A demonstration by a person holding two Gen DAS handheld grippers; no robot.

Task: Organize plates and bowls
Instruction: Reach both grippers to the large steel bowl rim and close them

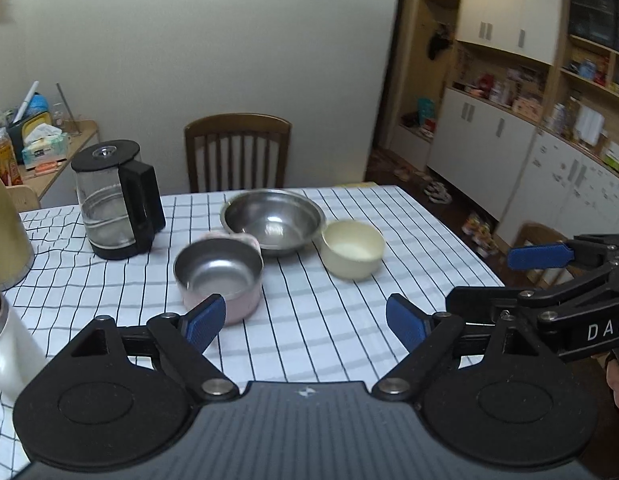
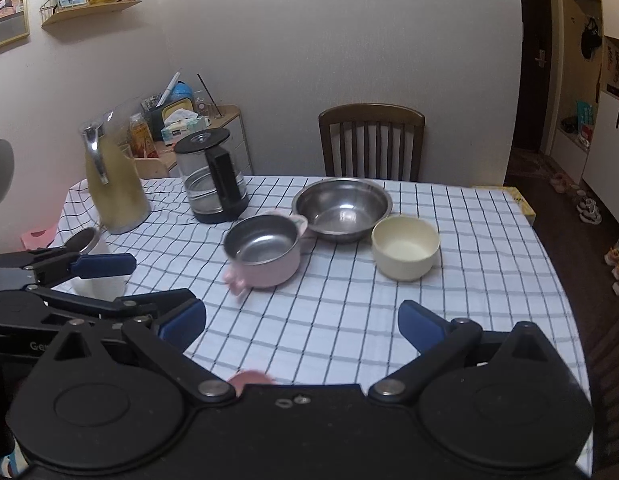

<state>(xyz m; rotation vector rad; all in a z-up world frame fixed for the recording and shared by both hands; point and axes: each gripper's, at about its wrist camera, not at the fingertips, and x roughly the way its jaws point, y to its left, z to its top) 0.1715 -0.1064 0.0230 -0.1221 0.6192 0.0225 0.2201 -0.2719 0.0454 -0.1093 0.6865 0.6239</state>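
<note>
Right wrist view alone shows gold jug (image 2: pixel 116 184), left wrist view its edge

White letters "DAS" stand on the right tongs (image 1: pixel 549 280); "Ge" shows on the left tongs (image 2: pixel 149 292).

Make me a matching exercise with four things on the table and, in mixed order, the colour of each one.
Things:
1. kettle
2. big bowl
3. small bowl
4. bowl with handles

Colours:
A. cream
B. pink outside, steel inside
C. clear glass with black lid and handle
D. all steel

Pairs: 1-C, 2-D, 3-A, 4-B
</note>
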